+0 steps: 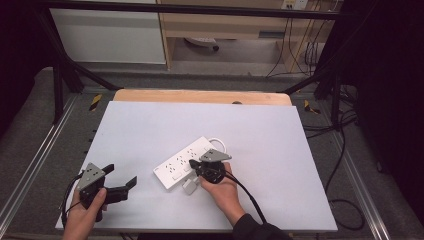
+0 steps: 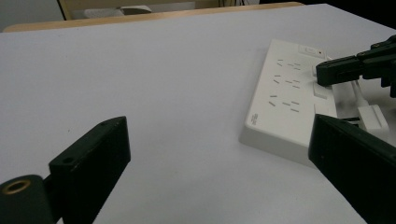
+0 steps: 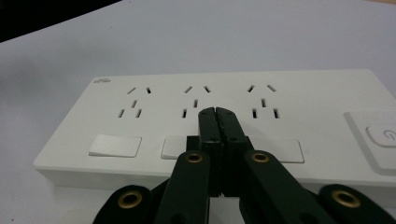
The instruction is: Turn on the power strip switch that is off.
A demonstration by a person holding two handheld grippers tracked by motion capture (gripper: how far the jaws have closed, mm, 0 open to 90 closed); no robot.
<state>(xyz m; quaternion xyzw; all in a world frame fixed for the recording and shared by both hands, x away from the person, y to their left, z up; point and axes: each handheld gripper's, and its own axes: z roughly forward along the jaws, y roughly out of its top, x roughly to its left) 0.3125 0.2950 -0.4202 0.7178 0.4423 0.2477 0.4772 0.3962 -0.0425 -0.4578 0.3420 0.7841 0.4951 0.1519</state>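
Lying slantwise near the middle of the white counter [image 1: 280, 150], the white power strip [image 1: 177, 167] has its coiled cord at the far right end. The right tongs [image 3: 217, 112], pressed together with nothing between them, rest their tips over its middle socket group, just beyond a rocker switch. Well apart at the near left, the left tongs [image 1: 121, 175] stand spread wide, pinching nothing.

From above we look forward and down on the table [image 1: 150, 125]; both gripper views sit low, sharing the power strip [image 1: 187, 162], ours at right closest.
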